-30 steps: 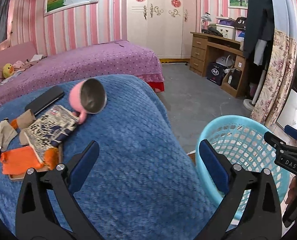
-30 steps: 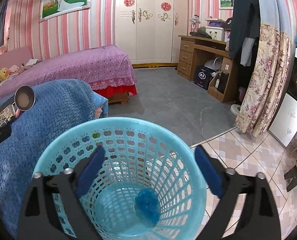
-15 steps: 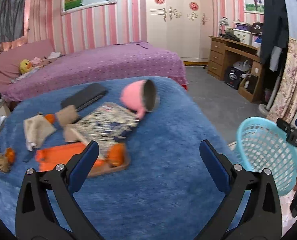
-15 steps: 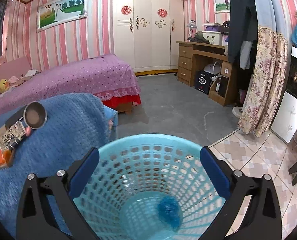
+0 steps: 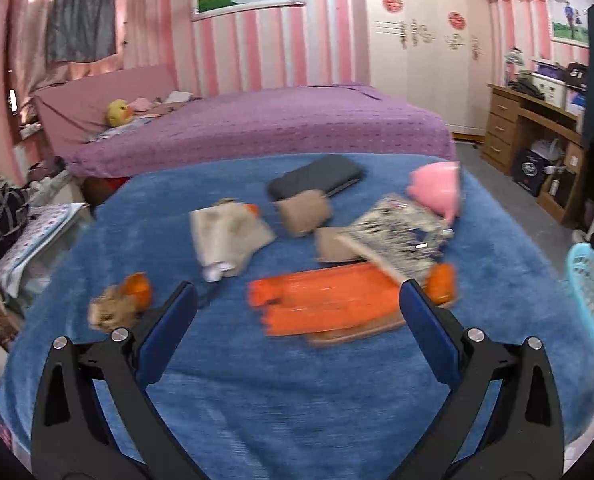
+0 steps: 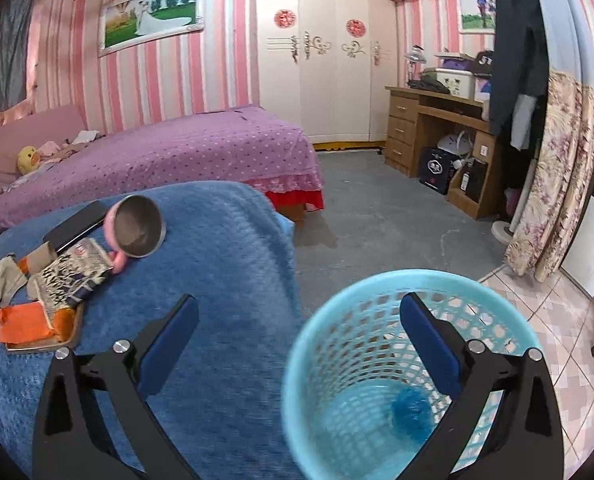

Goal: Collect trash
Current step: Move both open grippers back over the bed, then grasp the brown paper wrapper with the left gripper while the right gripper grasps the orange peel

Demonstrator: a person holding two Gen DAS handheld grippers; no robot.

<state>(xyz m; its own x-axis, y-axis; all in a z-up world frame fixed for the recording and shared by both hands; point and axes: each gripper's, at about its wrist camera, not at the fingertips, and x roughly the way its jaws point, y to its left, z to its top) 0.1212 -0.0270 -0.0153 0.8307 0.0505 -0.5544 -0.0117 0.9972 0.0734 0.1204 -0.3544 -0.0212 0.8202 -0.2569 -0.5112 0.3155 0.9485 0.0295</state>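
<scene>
Left wrist view: the left gripper is seen with its jaws spread wide and nothing held, poised over the blue-covered table. Just beyond the fingertips, at 12 o'clock, an orange wrapper is spread on a wooden tray. At 10 o'clock a crumpled scrap with an orange piece is lying apart from the rest. Further out, a beige pouch is found at 11 o'clock, a tan roll at 12, a printed packet at 1 o'clock. Farthest, a dark flat case and a pink cup on its side are noted. The picture is smeared, so finer detail cannot be told.

In the right wrist view, the right gripper is also released and empty, hung above the turquoise basket, which stands on the floor just beside the table edge at 4 o'clock. One bluish crumpled ball is seen at the basket's bottom.

So, by judgement, little is done: a single piece is binned, and several scraps are left on the table. Which items count as trash cannot be settled here; the cup and case are likely to be spared.
</scene>
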